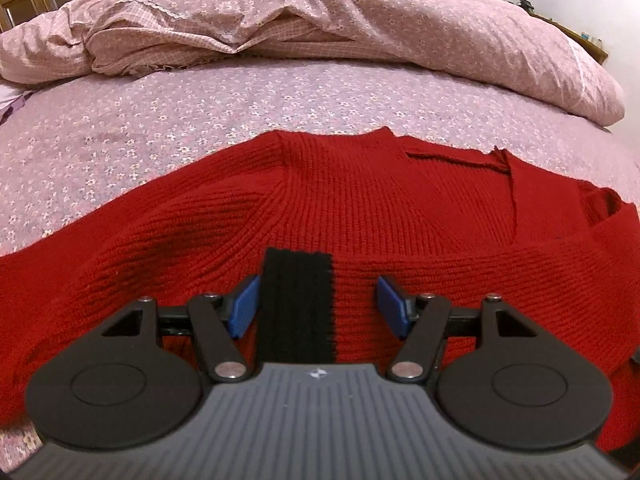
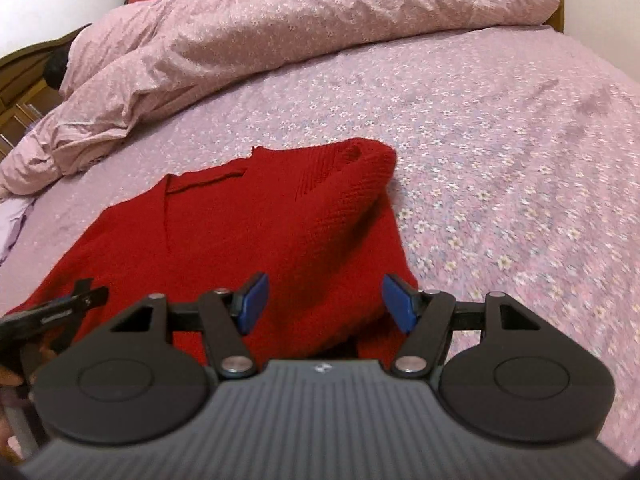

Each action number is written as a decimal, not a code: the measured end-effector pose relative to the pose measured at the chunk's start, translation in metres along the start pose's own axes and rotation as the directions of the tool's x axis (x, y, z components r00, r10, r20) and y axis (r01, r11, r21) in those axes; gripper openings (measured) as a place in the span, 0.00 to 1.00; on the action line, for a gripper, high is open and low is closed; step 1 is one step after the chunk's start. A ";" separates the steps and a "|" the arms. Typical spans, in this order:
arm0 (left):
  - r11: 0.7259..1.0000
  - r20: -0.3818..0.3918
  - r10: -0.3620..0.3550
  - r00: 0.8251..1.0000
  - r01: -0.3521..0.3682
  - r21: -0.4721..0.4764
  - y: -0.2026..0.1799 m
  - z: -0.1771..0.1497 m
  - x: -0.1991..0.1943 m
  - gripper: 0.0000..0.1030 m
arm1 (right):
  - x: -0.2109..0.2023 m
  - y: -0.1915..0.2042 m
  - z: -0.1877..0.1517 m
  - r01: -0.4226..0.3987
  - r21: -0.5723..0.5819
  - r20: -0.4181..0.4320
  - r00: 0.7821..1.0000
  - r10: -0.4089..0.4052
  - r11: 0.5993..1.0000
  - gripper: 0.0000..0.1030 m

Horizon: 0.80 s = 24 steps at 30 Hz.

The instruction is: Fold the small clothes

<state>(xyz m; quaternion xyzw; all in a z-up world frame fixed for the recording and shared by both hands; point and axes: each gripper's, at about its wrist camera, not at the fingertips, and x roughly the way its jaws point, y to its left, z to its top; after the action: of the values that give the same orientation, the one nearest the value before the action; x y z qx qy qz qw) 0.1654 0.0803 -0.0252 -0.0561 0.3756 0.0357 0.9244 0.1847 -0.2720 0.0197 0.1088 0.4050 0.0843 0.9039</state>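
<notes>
A red knitted sweater lies flat on the flowered bed sheet. In the left wrist view a black ribbed band of the sweater runs up between the blue pads of my left gripper. The jaws stand apart just above the knit and do not press on it. In the right wrist view the sweater has its right side folded inward, with a bunched fold at the far right. My right gripper hovers open over its near right edge. The left gripper shows at the left edge.
A crumpled pink flowered duvet is heaped along the far side of the bed. Bare sheet stretches to the right of the sweater. Wooden furniture stands beyond the bed at the left. A person's hand is at the lower left.
</notes>
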 end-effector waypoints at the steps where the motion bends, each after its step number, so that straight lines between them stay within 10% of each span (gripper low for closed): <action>1: 1.000 0.000 0.002 1.000 -0.002 0.004 -0.001 0.000 0.000 0.67 | 0.004 0.000 0.002 -0.003 0.001 -0.001 1.000 0.003 1.000 0.64; 14: 0.999 0.023 0.033 0.999 -0.034 0.032 -0.012 0.000 0.003 0.64 | 0.053 -0.013 0.042 -0.041 0.064 0.055 0.998 0.037 0.997 0.64; 17: 0.999 0.028 0.018 0.999 -0.019 0.047 -0.016 0.000 0.000 0.39 | 0.057 -0.011 0.040 -0.045 0.039 0.073 0.996 0.042 0.998 0.62; 20: 0.996 0.040 0.018 0.999 -0.021 0.086 -0.026 -0.001 -0.006 0.20 | 0.063 -0.005 0.037 -0.003 -0.016 0.076 0.997 0.004 1.000 0.31; 24: 0.991 0.094 0.019 0.995 -0.031 0.134 -0.036 0.004 -0.020 0.15 | 0.061 -0.004 0.033 0.027 -0.068 0.105 0.994 -0.019 0.997 0.19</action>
<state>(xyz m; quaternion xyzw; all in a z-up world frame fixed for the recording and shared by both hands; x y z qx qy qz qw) 0.1574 0.0443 -0.0053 0.0130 0.3348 0.0243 0.9419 0.2498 -0.2658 -0.0031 0.0770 0.3556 0.0821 0.9279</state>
